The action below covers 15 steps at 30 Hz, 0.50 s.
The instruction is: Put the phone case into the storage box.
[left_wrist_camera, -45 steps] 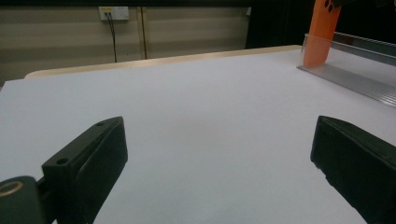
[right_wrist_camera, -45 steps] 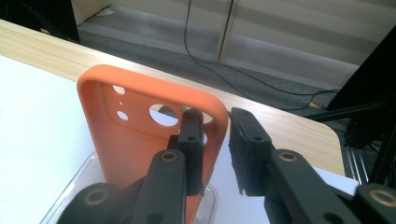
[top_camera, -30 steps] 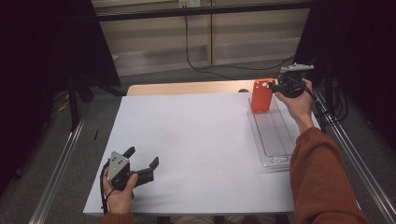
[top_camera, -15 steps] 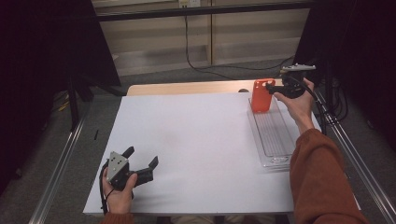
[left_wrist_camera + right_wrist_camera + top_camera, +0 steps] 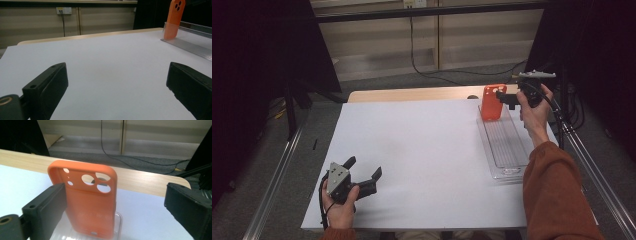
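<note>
The right tongs (image 5: 503,97) have just been opening off the orange phone case (image 5: 491,102), propped upright in the clear tray's (image 5: 507,150) far end. The left tongs (image 5: 363,176) idle wide open, empty, on the surface (image 5: 422,150).

Orange phone case (image 5: 83,202) stands upright at the far end of the clear tray (image 5: 504,145), apparently leaning slightly.

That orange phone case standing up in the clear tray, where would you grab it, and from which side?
I'd pinch the orange phone case across its two long side edges, about halfway up, below the camera holes. It stands upright at the far end of the clear tray, so coming in level from the person's side probably suits it. The right gripper sits there now, fingers just opened around it.
</note>
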{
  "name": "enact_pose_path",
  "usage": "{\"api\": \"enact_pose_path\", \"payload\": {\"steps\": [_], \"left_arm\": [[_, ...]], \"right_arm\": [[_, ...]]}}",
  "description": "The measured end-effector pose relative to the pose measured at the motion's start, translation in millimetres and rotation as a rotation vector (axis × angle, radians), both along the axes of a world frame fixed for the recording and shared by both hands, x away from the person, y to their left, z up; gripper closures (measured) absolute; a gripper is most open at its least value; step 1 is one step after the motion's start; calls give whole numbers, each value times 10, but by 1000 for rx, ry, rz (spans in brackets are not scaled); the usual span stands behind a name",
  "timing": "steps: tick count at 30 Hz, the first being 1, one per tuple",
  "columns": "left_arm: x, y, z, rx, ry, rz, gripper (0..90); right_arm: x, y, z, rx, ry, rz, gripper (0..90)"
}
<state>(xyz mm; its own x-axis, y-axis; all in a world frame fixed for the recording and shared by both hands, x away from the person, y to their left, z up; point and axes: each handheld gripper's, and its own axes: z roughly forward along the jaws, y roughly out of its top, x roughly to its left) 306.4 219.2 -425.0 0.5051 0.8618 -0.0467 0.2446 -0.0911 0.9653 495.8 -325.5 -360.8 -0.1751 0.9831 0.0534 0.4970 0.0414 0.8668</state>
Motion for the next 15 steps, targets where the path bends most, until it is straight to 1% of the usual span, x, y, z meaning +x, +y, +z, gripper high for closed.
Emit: {"api": "enact_pose_path", "payload": {"steps": [3, 4, 6, 9, 10, 11, 13, 15], "left_arm": [[2, 1, -4, -3, 1, 6, 37], [3, 5, -5, -3, 1, 18, 35], [5, 9, -5, -4, 1, 21, 34], [4, 18, -5, 1, 1, 27, 32], [2, 20, -3, 3, -1, 28, 32], [-4, 16, 2, -4, -5, 31, 30], [-4, 17, 3, -5, -7, 30, 28], [-8, 23, 6, -5, -6, 30, 28]], "right_arm": [[-22, -2, 5, 7, -9, 4, 36], [-28, -1, 11, 12, -10, 2, 37], [-37, 1, 19, 8, -13, 3, 41], [-84, 25, 49, -2, -37, 12, 37], [-84, 25, 49, -2, -37, 12, 37], [-114, 34, 51, -9, -59, 4, 30], [-125, 36, 46, -3, -67, 7, 28], [-159, 48, 14, -2, -87, 8, 26]]}}
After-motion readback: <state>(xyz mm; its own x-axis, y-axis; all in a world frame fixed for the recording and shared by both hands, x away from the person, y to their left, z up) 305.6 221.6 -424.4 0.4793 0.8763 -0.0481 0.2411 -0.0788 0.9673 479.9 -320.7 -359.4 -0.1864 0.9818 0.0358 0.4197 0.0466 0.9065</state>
